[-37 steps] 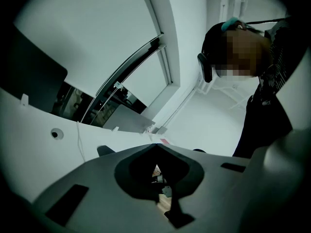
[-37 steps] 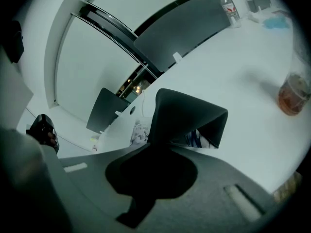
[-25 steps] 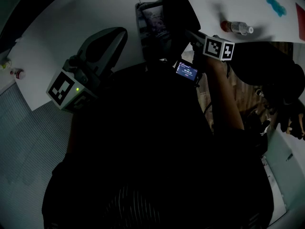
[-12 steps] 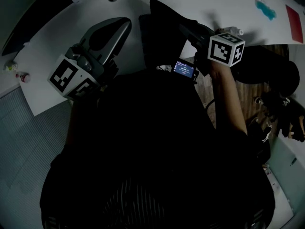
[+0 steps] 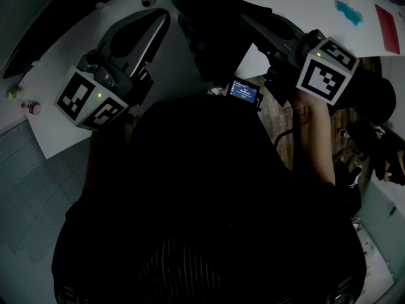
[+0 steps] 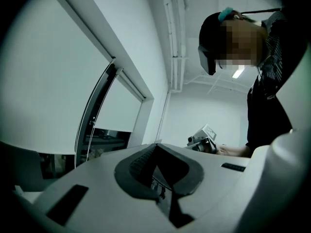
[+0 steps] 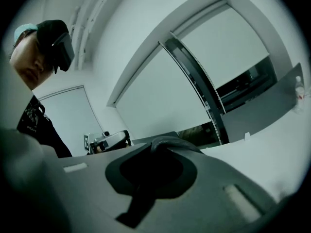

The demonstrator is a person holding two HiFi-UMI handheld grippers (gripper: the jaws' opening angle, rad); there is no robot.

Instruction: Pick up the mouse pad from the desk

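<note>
The mouse pad [image 5: 212, 40] is a dark floppy sheet hanging above the white desk [image 5: 63, 62] at top centre of the head view. My right gripper [image 5: 252, 19] is shut on its right edge, and its marker cube [image 5: 326, 71] is raised at the right. In the right gripper view a dark folded edge of the mouse pad [image 7: 167, 142] sits pinched at the tips of that gripper [image 7: 163, 144]. My left gripper [image 5: 161, 16] hovers left of the pad, apart from it, shut on nothing. In its own view the left gripper [image 6: 155, 147] has its tips together.
A blue patch [image 5: 350, 11] and a red sheet [image 5: 387, 21] lie on the desk's far right. Small bottles [image 5: 28, 106] stand by its left edge. A little lit screen [image 5: 245, 92] sits on the person's chest. The desk's near edge drops to grey floor [image 5: 25, 189].
The right gripper has risen and swung toward the right with the mouse pad, which has come up off the desk. The left gripper has risen a little and rolled.
</note>
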